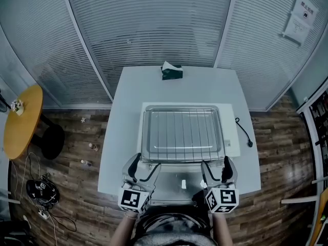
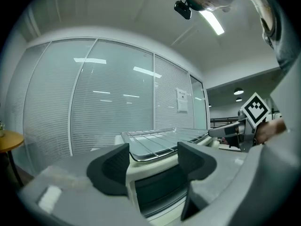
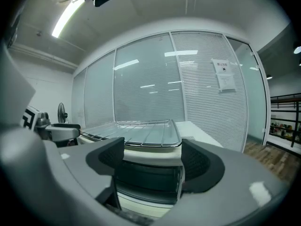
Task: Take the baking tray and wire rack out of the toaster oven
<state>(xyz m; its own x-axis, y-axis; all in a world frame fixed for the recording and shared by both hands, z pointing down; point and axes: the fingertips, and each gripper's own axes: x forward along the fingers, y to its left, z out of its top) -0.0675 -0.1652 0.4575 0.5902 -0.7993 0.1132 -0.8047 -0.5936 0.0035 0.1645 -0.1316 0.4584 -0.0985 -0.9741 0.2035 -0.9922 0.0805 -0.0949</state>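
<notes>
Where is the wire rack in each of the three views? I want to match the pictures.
Head view: wire rack at the picture's centre, on the toaster oven.
Left gripper view: low centre, just above the jaws.
Right gripper view: low, left of centre, above the jaws.
Shared landmark: the white notice on the glass wall.

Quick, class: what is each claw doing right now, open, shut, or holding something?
Left claw: open, holding nothing.
Right claw: open, holding nothing.

Shiny metal wire rack, wood floor
</notes>
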